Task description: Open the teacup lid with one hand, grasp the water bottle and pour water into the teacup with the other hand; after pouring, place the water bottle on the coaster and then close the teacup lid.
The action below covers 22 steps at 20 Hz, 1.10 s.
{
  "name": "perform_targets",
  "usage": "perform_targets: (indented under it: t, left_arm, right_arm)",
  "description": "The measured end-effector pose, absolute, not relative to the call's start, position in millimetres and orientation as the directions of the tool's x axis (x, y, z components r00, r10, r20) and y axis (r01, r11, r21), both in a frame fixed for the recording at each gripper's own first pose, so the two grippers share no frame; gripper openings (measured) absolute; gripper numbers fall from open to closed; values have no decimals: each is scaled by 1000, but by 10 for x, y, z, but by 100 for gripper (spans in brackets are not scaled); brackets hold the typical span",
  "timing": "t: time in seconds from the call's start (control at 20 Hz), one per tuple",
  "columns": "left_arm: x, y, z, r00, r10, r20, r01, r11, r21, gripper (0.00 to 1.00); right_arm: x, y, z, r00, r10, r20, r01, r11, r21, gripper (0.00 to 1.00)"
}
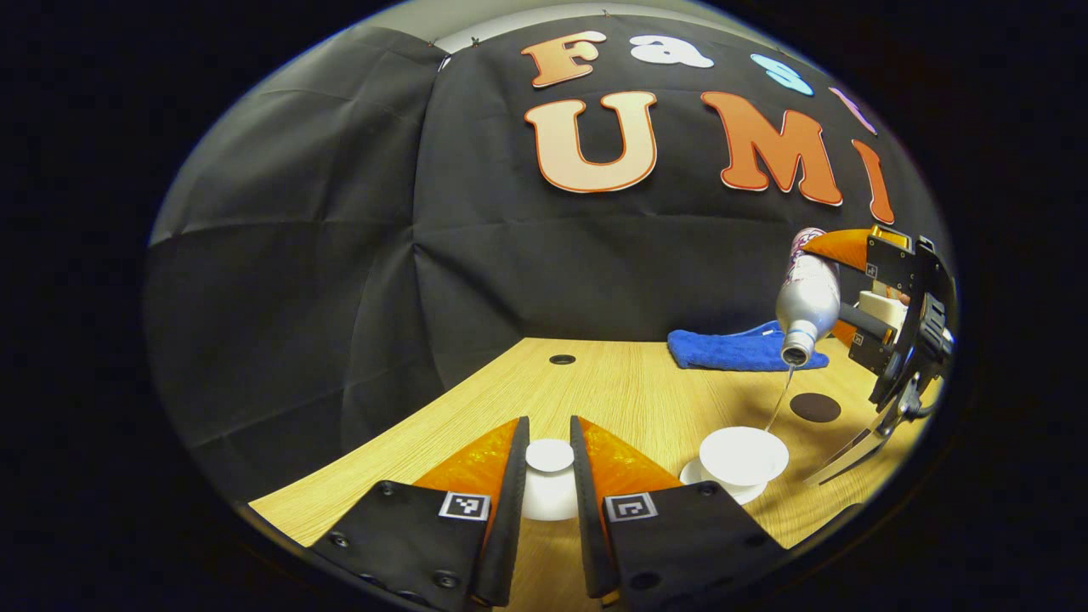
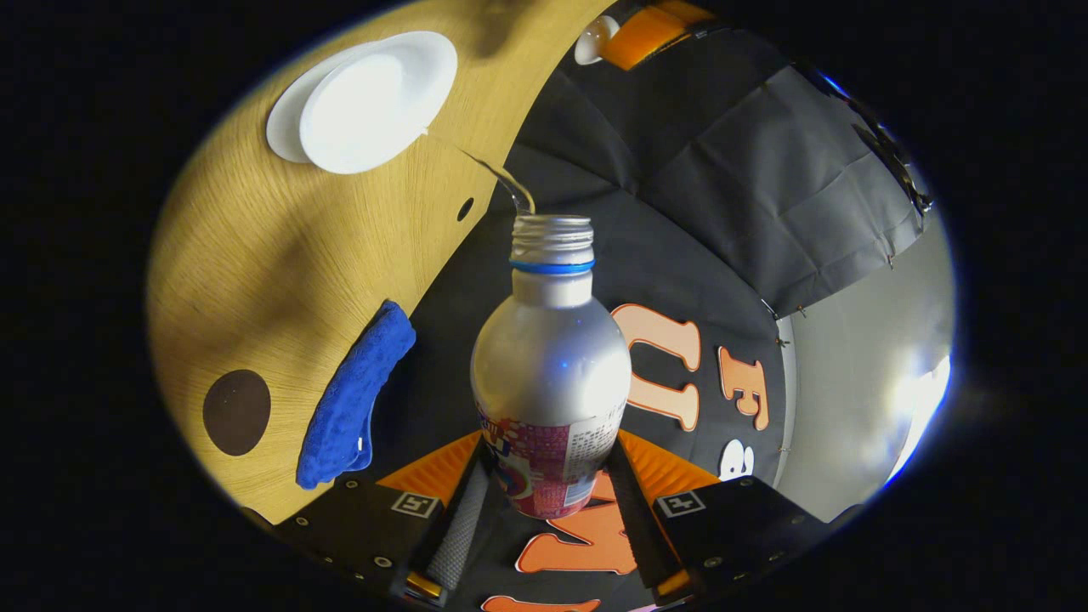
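In the left gripper view, the left gripper [image 1: 549,476] has its two fingers closed on the white teacup lid [image 1: 549,484], pressing on it from both sides and holding it above the wooden desk [image 1: 612,391], its round knob showing between the fingertips. Just to the right of that lid on the desk stands the open white teacup [image 1: 743,455] on its white saucer [image 1: 699,472]. Above the cup, the right gripper [image 1: 837,285] holds the silver water bottle [image 1: 807,297] tilted mouth-down, and a thin stream of water [image 1: 779,399] runs from the mouth into the cup. In the right gripper view, the right gripper's fingers clamp the bottle's labelled lower body from both sides, with the uncapped threaded neck pointing away and the stream arcing toward the cup's rim. Beyond the cup on the desk lies a round dark brown coaster [image 1: 815,407], bare, and behind it, near the black cloth wall, a folded blue towel [image 1: 735,348]. A small dark hole [image 1: 562,359] sits in the desk top near the back edge.
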<state>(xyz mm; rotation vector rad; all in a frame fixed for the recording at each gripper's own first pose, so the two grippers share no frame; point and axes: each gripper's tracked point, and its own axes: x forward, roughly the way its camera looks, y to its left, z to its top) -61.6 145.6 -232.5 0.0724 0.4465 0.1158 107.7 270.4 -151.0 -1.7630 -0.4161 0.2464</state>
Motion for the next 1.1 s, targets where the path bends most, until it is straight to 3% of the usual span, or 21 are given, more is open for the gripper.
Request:
perform_targets:
  t: [0.4, 0.8, 0.95, 1.1]
  left_arm:
    - [-635, 1390, -2311, 903, 110, -415, -83, 993, 84, 35]
    - [-645, 1307, -2239, 910, 95, -402, -71, 995, 75, 35]
    - [-632, 1273, -2172, 914, 93, -394, -69, 995, 75, 35]
    - [-621, 1210, -2139, 918, 86, -388, -62, 995, 74, 35]
  right_arm:
    - [968, 2837, -1705, 900, 435, 25, 115, -181, -977, 78]
    - [822, 2843, -1988, 904, 426, -34, 14, -108, -994, 78]
    - [803, 2755, -2152, 909, 405, -98, -103, -9, -995, 78]
    - [798, 2690, -2292, 908, 383, -172, -261, 195, -945, 78]
